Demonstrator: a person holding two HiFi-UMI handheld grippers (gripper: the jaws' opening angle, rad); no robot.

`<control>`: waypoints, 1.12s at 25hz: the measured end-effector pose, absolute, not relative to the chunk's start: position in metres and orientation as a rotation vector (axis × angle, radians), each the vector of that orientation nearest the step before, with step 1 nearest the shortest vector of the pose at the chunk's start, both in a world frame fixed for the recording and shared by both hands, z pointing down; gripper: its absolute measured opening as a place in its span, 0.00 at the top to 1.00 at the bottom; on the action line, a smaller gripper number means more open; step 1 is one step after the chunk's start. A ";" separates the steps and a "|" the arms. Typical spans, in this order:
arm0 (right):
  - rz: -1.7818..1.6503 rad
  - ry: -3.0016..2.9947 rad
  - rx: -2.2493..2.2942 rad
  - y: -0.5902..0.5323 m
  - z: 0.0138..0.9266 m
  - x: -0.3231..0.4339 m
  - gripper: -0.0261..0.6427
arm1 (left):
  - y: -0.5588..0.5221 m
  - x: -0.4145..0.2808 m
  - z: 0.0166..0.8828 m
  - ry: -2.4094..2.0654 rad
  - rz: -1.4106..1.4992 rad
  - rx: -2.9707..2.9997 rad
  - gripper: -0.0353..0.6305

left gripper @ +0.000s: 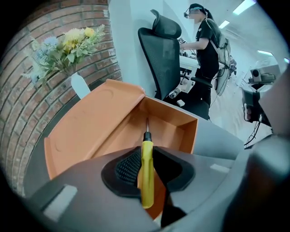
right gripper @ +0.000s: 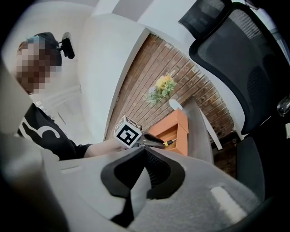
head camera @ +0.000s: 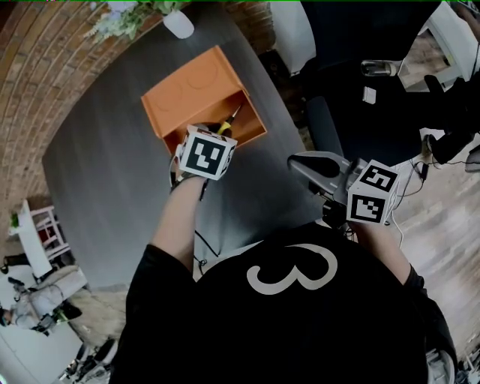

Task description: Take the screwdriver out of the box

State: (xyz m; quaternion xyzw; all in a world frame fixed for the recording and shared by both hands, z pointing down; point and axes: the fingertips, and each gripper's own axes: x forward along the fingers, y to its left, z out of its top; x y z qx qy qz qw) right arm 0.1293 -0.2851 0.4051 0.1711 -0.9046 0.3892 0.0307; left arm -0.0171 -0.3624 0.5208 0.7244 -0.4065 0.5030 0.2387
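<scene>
Screwdriver [left gripper: 147,181] is standing between the ribbed pads of the left tool [left gripper: 149,168], which is clamping its yellow handle. The thin metal shaft is pointing into the open compartment of the orange box [left gripper: 188,131]. No view is showing whether the tip is touching the box floor. In the head view the marker cube is covering the left tool's jaws and most of the handle, leaving only the shaft and a sliver of yellow over the box. The right tool [right gripper: 144,165] is being held beyond the surface's edge, close to the person's body, its jaws resting together on nothing.

The box is sitting on a dark grey rounded surface [head camera: 112,172] with its lid [head camera: 191,82] lying open on the far side. A brick wall [head camera: 37,75] is running behind it, and a wooden floor [head camera: 442,217] is showing at the right. A black mesh chair [left gripper: 163,59] is partly hiding a second person [left gripper: 206,50] standing further back.

Showing are one screwdriver, one box, two tools and one white vase of flowers [head camera: 178,22] by the lid.
</scene>
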 end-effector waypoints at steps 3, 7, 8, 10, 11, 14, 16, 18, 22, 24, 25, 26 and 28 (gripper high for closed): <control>1.183 -2.803 0.534 -0.277 0.400 0.122 0.96 | -0.358 -0.020 0.510 -1.130 1.371 2.017 0.80; 1.157 -2.810 0.546 -0.265 0.394 0.114 0.96 | -0.360 -0.017 0.484 -1.186 1.294 2.118 0.80; 1.150 -2.813 0.549 -0.262 0.392 0.113 0.96 | -0.359 -0.015 0.476 -1.192 1.261 2.145 0.80; 1.134 -2.817 0.555 -0.255 0.389 0.109 0.96 | -0.352 -0.014 0.465 -1.194 1.194 2.167 0.80; 1.126 -2.820 0.557 -0.252 0.388 0.108 0.96 | -0.348 -0.015 0.459 -1.198 1.161 2.175 0.80; 1.103 -2.834 0.562 -0.244 0.381 0.104 0.96 | -0.337 -0.015 0.441 -1.209 1.049 2.203 0.80; 1.083 -2.843 0.568 -0.238 0.375 0.102 0.96 | -0.328 -0.015 0.429 -1.212 0.965 2.227 0.80; 1.061 -2.853 0.578 -0.232 0.369 0.100 0.96 | -0.319 -0.014 0.416 -1.212 0.873 2.258 0.80; 1.017 -2.870 0.600 -0.221 0.354 0.097 0.96 | -0.297 -0.013 0.385 -1.206 0.668 2.324 0.80; 0.986 -2.882 0.614 -0.218 0.346 0.097 0.96 | -0.285 -0.012 0.369 -1.205 0.573 2.357 0.80; 0.971 -2.888 0.622 -0.215 0.342 0.096 0.96 | -0.278 -0.012 0.362 -1.205 0.523 2.370 0.80; 0.957 -2.894 0.629 -0.212 0.338 0.096 0.96 | -0.271 -0.012 0.355 -1.208 0.474 2.381 0.80; 0.933 -2.904 0.641 -0.205 0.332 0.094 0.96 | -0.254 -0.014 0.344 -1.220 0.385 2.394 0.80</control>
